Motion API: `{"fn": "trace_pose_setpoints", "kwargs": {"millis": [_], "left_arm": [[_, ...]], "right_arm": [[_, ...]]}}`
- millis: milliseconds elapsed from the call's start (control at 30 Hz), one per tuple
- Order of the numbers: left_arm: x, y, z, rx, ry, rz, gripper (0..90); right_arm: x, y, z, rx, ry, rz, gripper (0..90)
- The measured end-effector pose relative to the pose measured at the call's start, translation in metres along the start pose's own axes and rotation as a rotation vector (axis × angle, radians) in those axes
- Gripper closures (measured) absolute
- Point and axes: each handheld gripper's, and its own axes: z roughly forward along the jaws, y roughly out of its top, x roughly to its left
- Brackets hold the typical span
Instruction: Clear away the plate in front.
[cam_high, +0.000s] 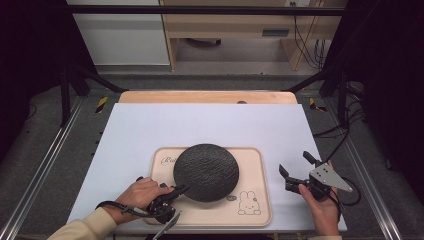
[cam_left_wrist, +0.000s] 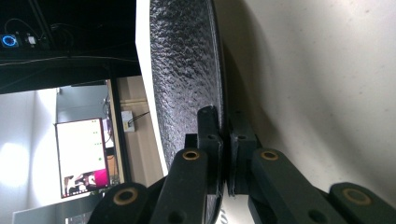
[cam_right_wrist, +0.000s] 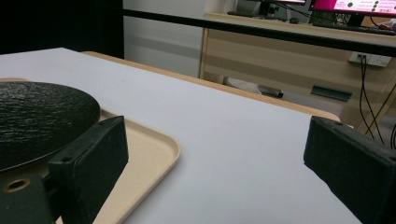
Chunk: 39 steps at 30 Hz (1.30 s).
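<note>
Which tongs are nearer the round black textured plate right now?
Left. The left tongs clamp the round black textured plate at its near-left rim; the right tongs stand open, apart, beyond the beige tray.

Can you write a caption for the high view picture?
Left gripper pinches the black plate on the tray.
</note>
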Motion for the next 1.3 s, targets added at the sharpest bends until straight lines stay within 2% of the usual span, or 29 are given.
{"fn": "trace_pose_setpoints", "kwargs": {"millis": [200,267,300,467,533,700,800,833,867,1033,1067,1100,1167,1200,1300], "left_arm": [[-0.003,-0.001,0.002,-0.012,-0.001,-0.014,85.7],[-0.003,-0.002,0.002,-0.009,-0.002,0.005,85.8],[-0.004,-0.003,0.003,-0.025,0.001,-0.015,85.7],[-0.006,-0.007,0.003,-0.035,0.004,0.007,85.7],[-0.007,-0.007,0.002,-0.025,-0.005,0.030,85.7],[-0.010,-0.009,0.004,-0.046,0.004,0.029,85.3],[-0.013,-0.010,0.004,-0.045,-0.006,0.036,84.4],[-0.013,-0.010,0.004,-0.037,-0.007,0.055,83.9],[-0.013,-0.010,0.005,-0.050,-0.003,0.041,83.8],[-0.013,-0.010,0.005,-0.049,-0.004,0.040,83.9],[-0.012,-0.010,0.004,-0.038,-0.005,0.058,83.9],[-0.013,-0.010,0.004,-0.038,-0.005,0.059,83.9],[-0.013,-0.010,0.004,-0.038,-0.005,0.058,83.9],[-0.014,-0.010,0.005,-0.050,-0.002,0.043,83.9],[-0.014,-0.010,0.005,-0.051,-0.001,0.046,83.9]], "right_arm": [[-0.001,0.000,0.000,-0.004,-0.003,0.002,6.8],[-0.001,0.000,0.000,-0.004,-0.004,0.004,6.8],[-0.001,0.000,-0.001,-0.006,-0.004,0.004,6.8],[-0.001,0.001,-0.001,-0.007,-0.006,0.005,6.9],[-0.001,0.001,-0.002,-0.009,-0.006,0.006,6.8],[-0.001,0.001,-0.002,-0.011,-0.006,0.007,6.8],[-0.001,0.001,-0.001,-0.010,-0.006,0.006,6.8],[-0.001,0.001,-0.002,-0.011,-0.007,0.007,6.8],[-0.001,0.002,-0.002,-0.012,-0.007,0.006,6.9],[-0.002,0.002,-0.003,-0.014,-0.009,0.008,6.9],[-0.002,0.002,-0.003,-0.015,-0.009,0.007,6.9],[-0.002,0.002,-0.003,-0.016,-0.008,0.009,6.9],[-0.002,0.002,-0.003,-0.016,-0.009,0.009,6.9],[-0.002,0.002,-0.003,-0.017,-0.009,0.009,6.9],[-0.003,0.002,-0.003,-0.015,-0.009,0.009,6.8]]}}
